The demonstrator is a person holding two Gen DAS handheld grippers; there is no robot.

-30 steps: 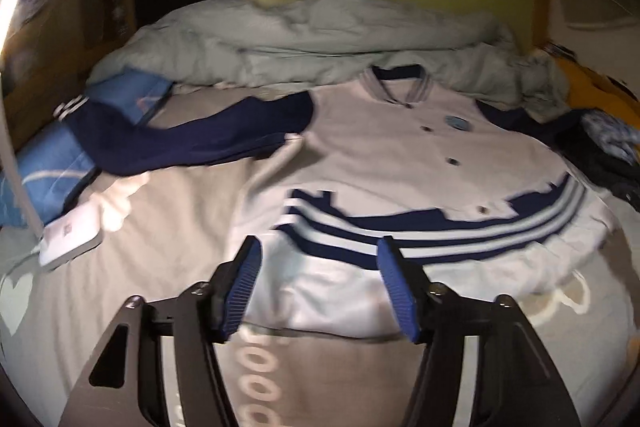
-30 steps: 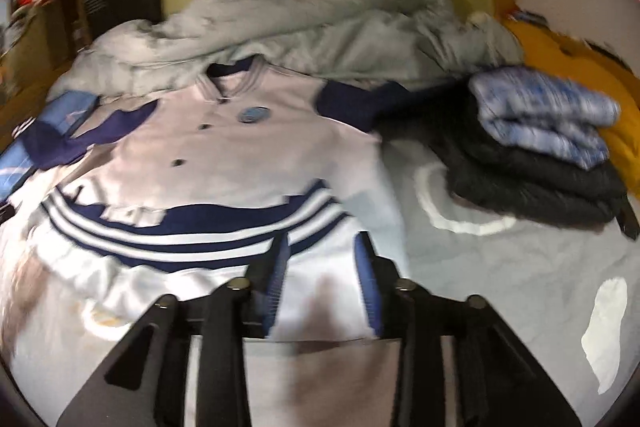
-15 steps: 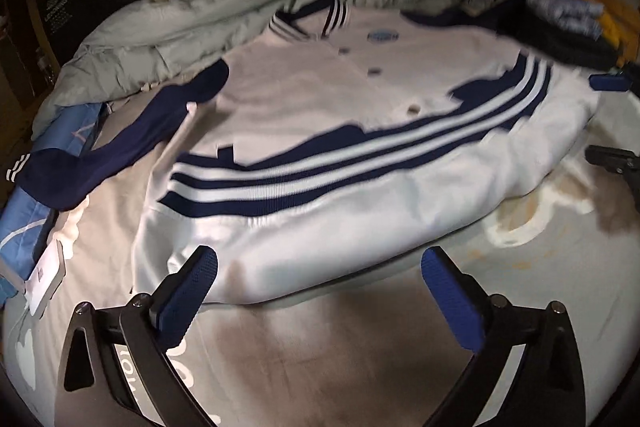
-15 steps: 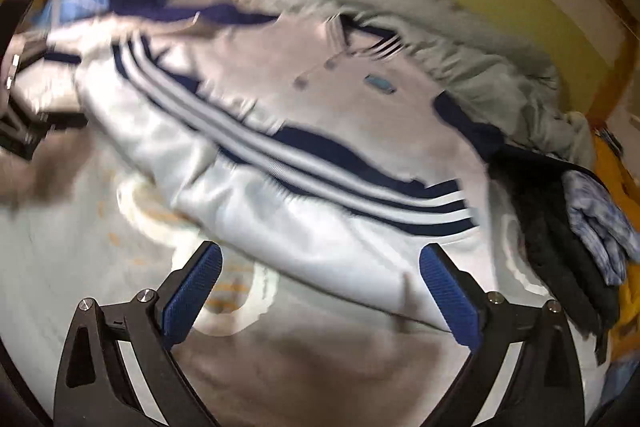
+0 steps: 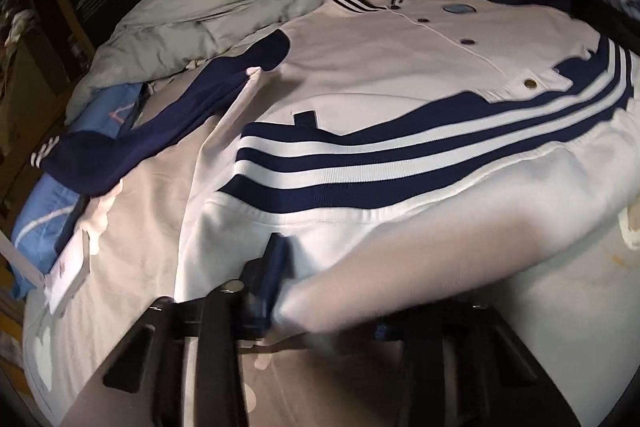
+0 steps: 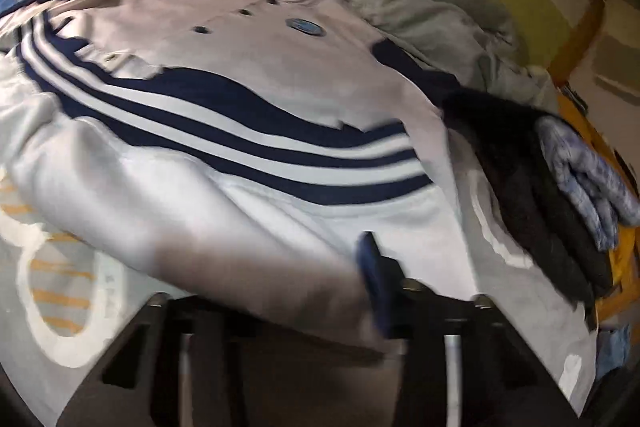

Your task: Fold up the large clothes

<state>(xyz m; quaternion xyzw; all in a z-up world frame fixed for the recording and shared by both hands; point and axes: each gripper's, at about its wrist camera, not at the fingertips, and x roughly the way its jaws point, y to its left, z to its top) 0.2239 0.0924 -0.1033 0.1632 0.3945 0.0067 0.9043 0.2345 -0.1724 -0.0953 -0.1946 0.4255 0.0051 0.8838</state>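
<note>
Now both jaws, just closing, pinch the jacket (image 5: 400, 75) hem: left gripper (image 5: 320, 291) and right gripper (image 6: 340, 291) at its 6 o'clock corners, collar toward 12 on the bed (image 5: 132, 227).

One jacket (image 5: 400, 75), one duvet (image 5: 248, 7), two grippers.

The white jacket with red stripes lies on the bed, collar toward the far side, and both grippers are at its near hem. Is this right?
Not quite: the stripes on the jacket are navy blue, not red, as the left wrist view shows. The rest holds: left gripper and right gripper at the hem.
</note>
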